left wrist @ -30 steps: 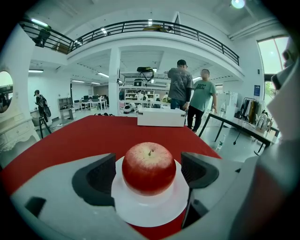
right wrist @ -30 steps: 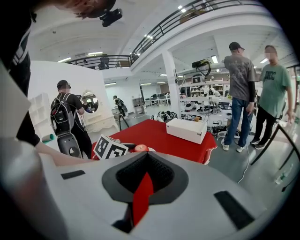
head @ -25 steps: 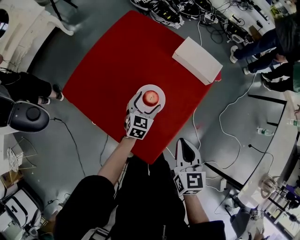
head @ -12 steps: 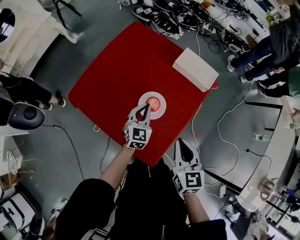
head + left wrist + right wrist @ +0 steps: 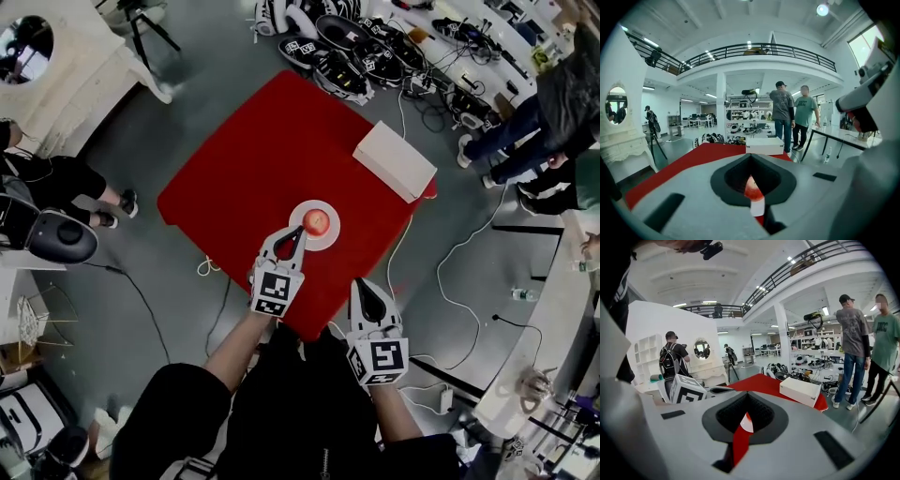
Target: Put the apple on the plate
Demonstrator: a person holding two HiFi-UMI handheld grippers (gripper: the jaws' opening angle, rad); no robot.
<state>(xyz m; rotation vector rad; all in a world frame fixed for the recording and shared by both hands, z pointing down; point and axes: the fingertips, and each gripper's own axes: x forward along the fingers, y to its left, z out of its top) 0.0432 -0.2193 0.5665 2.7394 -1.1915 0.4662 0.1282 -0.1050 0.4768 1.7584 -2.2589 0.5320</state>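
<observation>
We find open tabletop [image 5: 253, 178] left of and beyond the plate [image 5: 334, 231]; a white box [image 5: 394, 161] blocks the far right corner.

No words, numbers or brand names are legible. Black-and-white square coded markers stand on the white cube [image 5: 275, 291] of the left gripper [image 5: 296, 234] and the matching cube [image 5: 382, 361] of the right gripper [image 5: 367, 285]. Dark print on a bystander's green T-shirt [image 5: 805, 111] is too blurred to read.
</observation>
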